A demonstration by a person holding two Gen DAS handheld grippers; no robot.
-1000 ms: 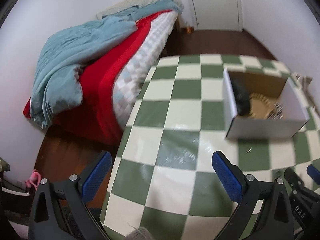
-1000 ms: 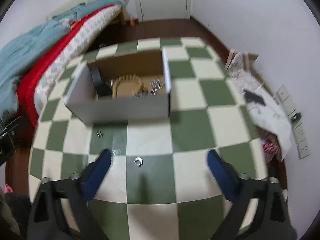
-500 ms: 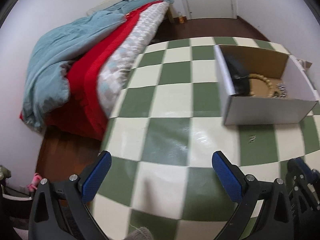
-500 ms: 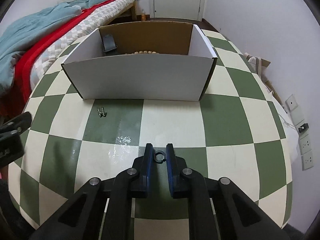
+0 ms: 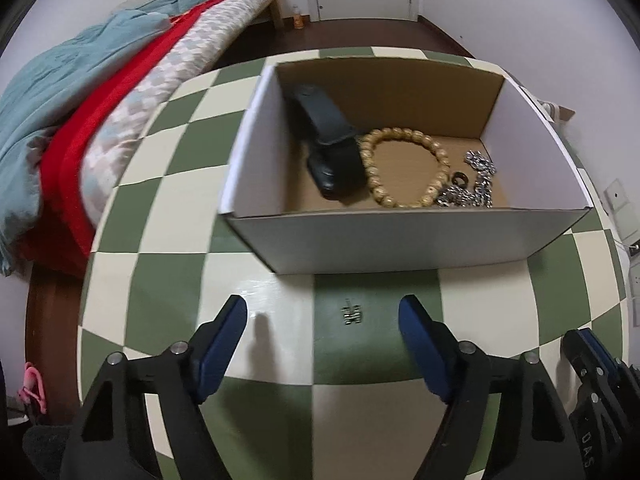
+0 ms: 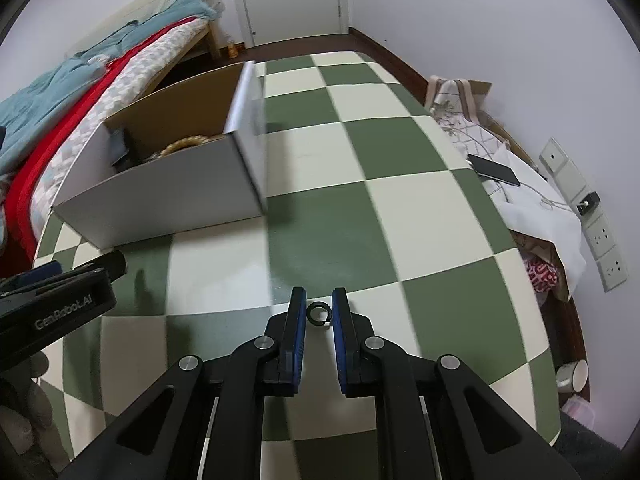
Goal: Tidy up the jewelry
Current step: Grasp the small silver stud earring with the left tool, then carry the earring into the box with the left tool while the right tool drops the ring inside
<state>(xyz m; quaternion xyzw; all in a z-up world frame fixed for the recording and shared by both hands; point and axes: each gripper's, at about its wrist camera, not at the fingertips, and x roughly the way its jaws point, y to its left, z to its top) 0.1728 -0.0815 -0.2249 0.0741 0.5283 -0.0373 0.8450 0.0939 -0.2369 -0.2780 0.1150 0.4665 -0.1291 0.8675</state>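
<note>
Printed lettering "GenRobot.AI" reads on the black left gripper (image 6: pixel 60 284); its blue pads stand spread wide, released. The right gripper (image 6: pixel 319 314) is clenched on one small dark metal ring (image 6: pixel 319 314), above the green-and-cream checkered table (image 6: pixel 420 208). One open white cardboard box (image 5: pixel 400 240) holds one wooden bead bracelet (image 5: pixel 404 166). One small silver clasp (image 5: pixel 352 314) lies outside, just before the box.
</note>
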